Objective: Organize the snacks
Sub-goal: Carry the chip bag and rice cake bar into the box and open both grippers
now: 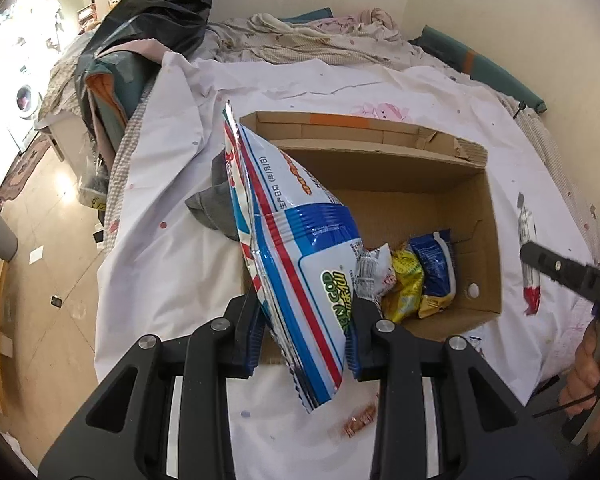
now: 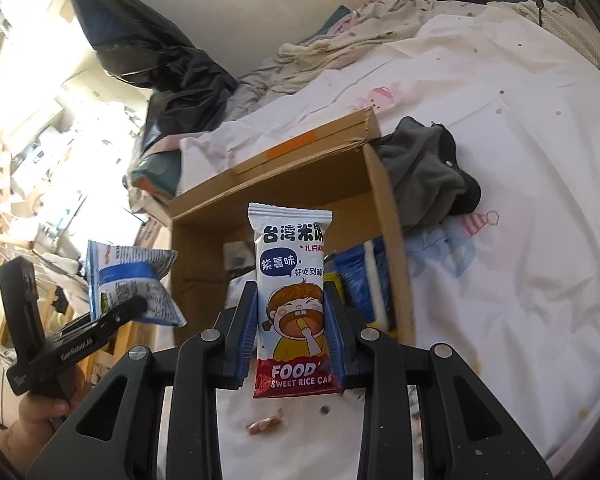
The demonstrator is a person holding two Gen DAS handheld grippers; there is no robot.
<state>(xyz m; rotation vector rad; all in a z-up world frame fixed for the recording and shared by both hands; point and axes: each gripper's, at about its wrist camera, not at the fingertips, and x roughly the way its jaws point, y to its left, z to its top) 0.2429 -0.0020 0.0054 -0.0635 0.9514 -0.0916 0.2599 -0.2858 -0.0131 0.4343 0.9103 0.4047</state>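
Observation:
My left gripper (image 1: 306, 320) is shut on a large white, blue and red snack bag (image 1: 288, 236), held over the near left corner of an open cardboard box (image 1: 476, 216). Yellow and blue snack packs (image 1: 420, 280) lie in the box's near right corner. My right gripper (image 2: 291, 320) is shut on a sweet rice cake pack (image 2: 292, 300) with a cartoon child on it, held upright before the same box (image 2: 284, 184). The left gripper with its bag (image 2: 128, 284) shows at the left of the right wrist view. The right gripper's black body (image 1: 572, 276) shows at the right edge of the left wrist view.
The box sits on a bed with a white sheet (image 1: 420, 92). A grey garment (image 2: 428, 168) lies beside the box. A small wrapped candy (image 1: 358, 424) lies on the sheet near me. Crumpled bedding and a black bag (image 1: 160, 12) sit at the far side. The bed edge and floor (image 1: 56, 280) are on the left.

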